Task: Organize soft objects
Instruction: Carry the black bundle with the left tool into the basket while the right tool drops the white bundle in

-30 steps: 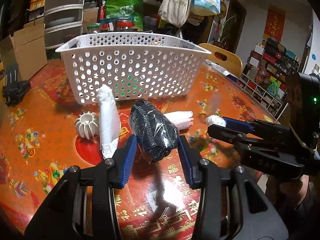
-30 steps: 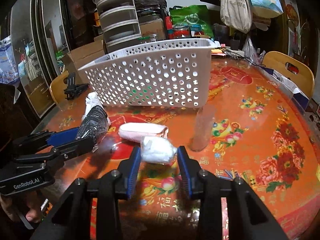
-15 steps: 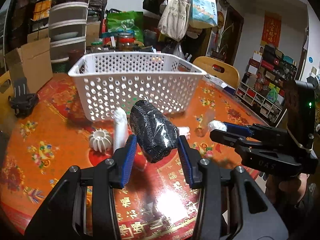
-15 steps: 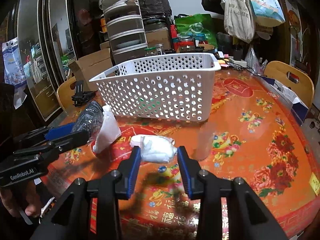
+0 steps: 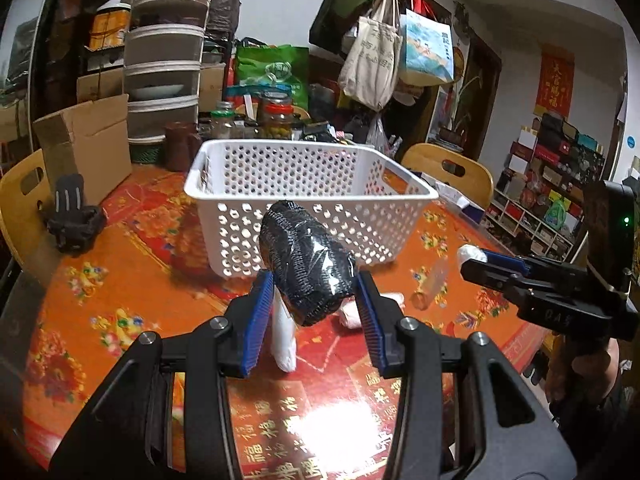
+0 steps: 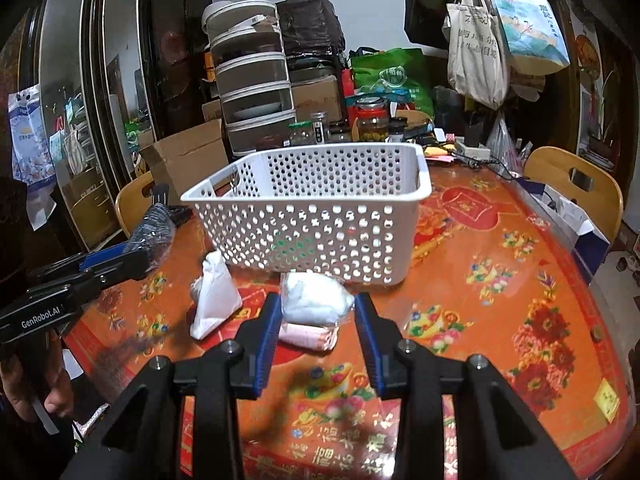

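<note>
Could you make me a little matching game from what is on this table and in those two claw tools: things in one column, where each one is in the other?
Things:
1. black roll
2. white wrapped bundle
3. pink roll
4. white basket

Places:
A. lying on the table under the right gripper
B. clamped in the left gripper
C. standing on the table behind the loose items
D. clamped in the right gripper

Pairs: 1-B, 2-D, 3-A, 4-C
</note>
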{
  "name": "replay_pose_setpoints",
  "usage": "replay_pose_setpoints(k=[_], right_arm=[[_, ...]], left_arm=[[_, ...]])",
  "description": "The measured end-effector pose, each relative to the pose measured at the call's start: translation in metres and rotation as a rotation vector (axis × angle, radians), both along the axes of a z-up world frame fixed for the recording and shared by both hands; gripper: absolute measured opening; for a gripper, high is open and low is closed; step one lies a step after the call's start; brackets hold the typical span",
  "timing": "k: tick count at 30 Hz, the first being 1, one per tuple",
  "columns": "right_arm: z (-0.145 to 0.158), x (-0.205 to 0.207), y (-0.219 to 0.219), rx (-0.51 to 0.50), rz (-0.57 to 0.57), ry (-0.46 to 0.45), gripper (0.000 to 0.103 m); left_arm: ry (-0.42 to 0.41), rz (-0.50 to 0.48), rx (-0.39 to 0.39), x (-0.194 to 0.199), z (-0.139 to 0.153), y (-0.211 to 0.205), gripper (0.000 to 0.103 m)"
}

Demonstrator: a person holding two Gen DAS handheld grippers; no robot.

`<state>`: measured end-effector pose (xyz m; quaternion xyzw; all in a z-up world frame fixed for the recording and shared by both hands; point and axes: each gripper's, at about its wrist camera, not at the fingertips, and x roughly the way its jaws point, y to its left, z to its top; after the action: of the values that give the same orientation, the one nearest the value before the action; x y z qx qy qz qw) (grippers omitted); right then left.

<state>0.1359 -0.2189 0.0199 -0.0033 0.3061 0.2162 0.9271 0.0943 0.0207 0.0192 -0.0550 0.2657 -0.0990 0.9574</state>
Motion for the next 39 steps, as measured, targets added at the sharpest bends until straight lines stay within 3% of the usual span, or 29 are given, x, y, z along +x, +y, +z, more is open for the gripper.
replay_pose_setpoints(k=[10,23,32,39], right_arm=[[0.035,0.019,0.008,-0.037,0.017,-0.064,0.037],[0.062,0.082,0.023,-0.049,0.043,-0.033,0.037],[0.068,0.145,0.031,-0.076,0.027,0.051,0.037],[0.045,0.194,0.048,-0.142,0.02,0.171,0.037]], left_arm=[[-0.037,0.011,0.013,0.018,0.032,0.014,0.04],[-0.01,-0.001,0.029,0.088,0.072,0.023,0.04],[0.08,-0.001,0.063,0.159,0.086,0.01,0.04],[0.214,0.034,0.093,0.225,0.067,0.007,0.04]])
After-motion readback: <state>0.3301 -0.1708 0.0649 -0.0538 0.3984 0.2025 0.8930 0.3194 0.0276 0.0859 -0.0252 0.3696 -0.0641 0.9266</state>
